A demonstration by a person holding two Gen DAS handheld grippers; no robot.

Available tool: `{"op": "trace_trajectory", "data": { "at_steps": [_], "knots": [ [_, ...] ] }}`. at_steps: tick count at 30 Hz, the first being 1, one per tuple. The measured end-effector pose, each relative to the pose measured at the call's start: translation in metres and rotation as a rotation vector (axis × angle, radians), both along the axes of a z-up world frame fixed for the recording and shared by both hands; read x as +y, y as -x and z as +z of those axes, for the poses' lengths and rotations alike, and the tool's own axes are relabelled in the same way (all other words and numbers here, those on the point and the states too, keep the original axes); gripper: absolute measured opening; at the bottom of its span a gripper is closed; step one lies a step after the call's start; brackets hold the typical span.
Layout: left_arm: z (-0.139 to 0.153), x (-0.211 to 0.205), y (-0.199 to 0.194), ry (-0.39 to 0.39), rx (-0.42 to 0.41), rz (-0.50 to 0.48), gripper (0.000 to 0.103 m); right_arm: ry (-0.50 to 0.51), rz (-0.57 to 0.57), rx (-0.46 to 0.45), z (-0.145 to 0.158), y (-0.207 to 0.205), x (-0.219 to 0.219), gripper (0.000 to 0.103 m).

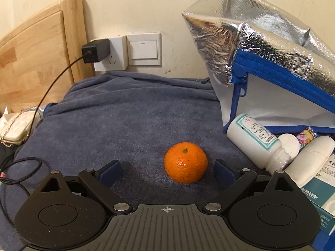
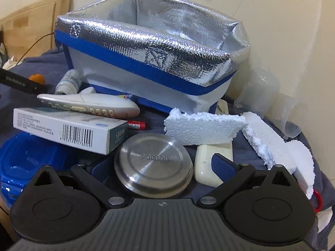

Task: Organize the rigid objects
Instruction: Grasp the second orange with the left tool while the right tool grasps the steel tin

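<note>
Fingers [image 1: 225, 172] spread around mandarin [image 1: 186, 162]; pill bottle [image 1: 254, 141] beside.

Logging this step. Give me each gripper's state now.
Left gripper: open, empty, fingers either side of the orange.
Right gripper: open, empty, straddling the steel lid.

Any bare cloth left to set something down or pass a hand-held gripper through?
Yes: the blue towel is open between the mandarin, the wall socket and the insulated bag. Crowded in front of the bag: pill bottle, medicine box, steel lid and foam pieces touch or overlap.
</note>
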State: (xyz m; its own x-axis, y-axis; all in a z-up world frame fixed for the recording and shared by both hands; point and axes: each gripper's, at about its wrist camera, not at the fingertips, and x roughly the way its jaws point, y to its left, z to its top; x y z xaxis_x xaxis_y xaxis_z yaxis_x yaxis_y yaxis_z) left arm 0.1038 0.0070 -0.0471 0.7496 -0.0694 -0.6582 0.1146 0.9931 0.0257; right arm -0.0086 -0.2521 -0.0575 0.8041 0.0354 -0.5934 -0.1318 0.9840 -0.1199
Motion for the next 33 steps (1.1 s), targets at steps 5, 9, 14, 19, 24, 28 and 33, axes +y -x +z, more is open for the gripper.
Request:
{"op": "trace_trajectory", "data": {
  "at_steps": [5, 9, 14, 19, 24, 28, 33],
  "knots": [
    [-0.002, -0.001, -0.003, 0.002, -0.021, 0.009, 0.094, 0.010, -0.004, -0.010, -0.001, -0.001, 0.002, 0.094],
    [-0.001, -0.004, 0.001, 0.006, -0.042, -0.007, 0.074, -0.016, -0.019, -0.019, 0.002, 0.001, 0.003, 0.086],
    [0.003, -0.004, 0.004, 0.031, -0.050, -0.029, 0.038, -0.090, -0.016, 0.008, 0.003, 0.004, -0.001, 0.075],
    [0.003, -0.001, 0.007, 0.057, -0.048, -0.031, 0.037, -0.151, -0.045, 0.042, -0.003, -0.004, -0.010, 0.076],
    [0.003, -0.002, 0.010, 0.053, -0.042, -0.032, 0.037, -0.190, -0.053, 0.035, -0.004, -0.002, -0.014, 0.075],
    [0.005, 0.000, 0.012, 0.077, -0.033, -0.035, 0.037, -0.202, -0.075, 0.023, -0.002, 0.005, -0.015, 0.075],
    [0.007, -0.002, 0.017, 0.089, -0.024, -0.045, 0.037, -0.182, -0.073, 0.007, 0.006, 0.016, -0.016, 0.075]
  ]
}}
